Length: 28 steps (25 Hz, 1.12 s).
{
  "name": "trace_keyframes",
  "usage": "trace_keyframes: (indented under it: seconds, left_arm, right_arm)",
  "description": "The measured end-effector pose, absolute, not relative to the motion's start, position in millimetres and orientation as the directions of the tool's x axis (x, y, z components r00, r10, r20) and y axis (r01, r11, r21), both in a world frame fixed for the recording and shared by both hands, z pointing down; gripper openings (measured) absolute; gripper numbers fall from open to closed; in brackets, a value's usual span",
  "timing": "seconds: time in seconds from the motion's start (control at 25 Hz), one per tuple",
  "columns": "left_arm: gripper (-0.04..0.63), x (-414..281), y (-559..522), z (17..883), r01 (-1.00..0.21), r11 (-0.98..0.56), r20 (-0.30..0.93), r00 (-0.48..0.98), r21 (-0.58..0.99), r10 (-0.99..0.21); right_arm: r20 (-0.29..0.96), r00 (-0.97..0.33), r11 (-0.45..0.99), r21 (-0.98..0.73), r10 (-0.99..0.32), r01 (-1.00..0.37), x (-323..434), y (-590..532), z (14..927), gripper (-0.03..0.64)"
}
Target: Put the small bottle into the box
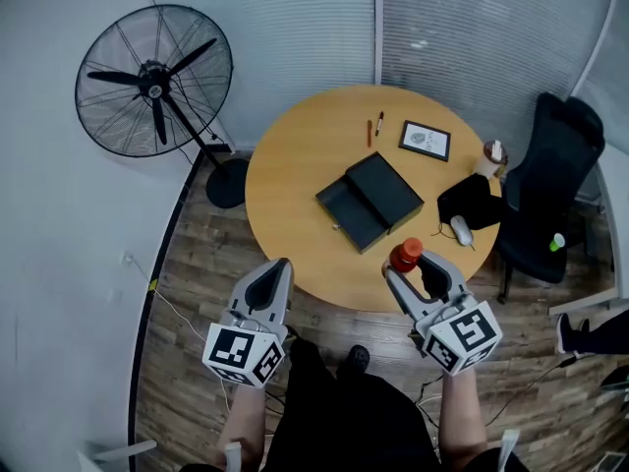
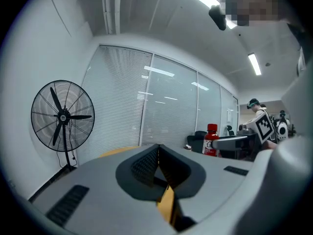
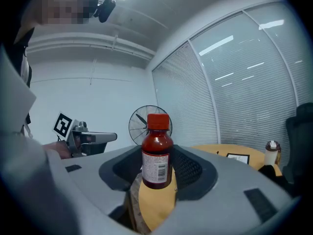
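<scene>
The small bottle [image 1: 406, 255], dark red with a red cap and a white label, stands upright between the jaws of my right gripper [image 1: 413, 265], which is shut on it just over the round table's near edge. In the right gripper view the bottle [image 3: 156, 153] fills the gap between the dark pads [image 3: 188, 168]. The left gripper view catches the bottle [image 2: 211, 141] at the right. The black box [image 1: 369, 202] lies open in the middle of the wooden table [image 1: 295, 165]. My left gripper [image 1: 278, 266] is shut and holds nothing, short of the table's near left edge.
Two pens [image 1: 374, 126] and a framed card [image 1: 425, 140] lie at the table's far side. A black cloth [image 1: 468, 201] with a mouse [image 1: 461, 229] lies at its right edge, beside a black chair [image 1: 550, 180]. A standing fan [image 1: 154, 79] is left of the table.
</scene>
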<state>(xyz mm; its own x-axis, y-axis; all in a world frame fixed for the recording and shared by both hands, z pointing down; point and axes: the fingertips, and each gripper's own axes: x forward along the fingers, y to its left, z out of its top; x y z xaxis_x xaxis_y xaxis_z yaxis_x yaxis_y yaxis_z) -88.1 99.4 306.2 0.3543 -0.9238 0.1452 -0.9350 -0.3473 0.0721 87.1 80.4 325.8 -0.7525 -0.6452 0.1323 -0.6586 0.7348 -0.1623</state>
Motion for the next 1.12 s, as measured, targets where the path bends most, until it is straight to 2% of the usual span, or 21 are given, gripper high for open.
trace_keyframes:
  seconds: [0.6, 1.12]
  left_arm:
    - [-0.003, -93, 105, 310, -0.936, -0.345, 0.162, 0.351, 0.063, -0.922]
    - [-0.003, -113, 50, 329, -0.913, -0.393, 0.170, 0.407, 0.110, -0.898]
  right_arm:
    - [0.151, -0.751, 0.728, -0.185, -0.643, -0.661, 84, 78, 333, 0.203]
    - [0.219, -0.699, 0.678, -0.173, -0.680, -0.714, 67, 38, 345, 0.204]
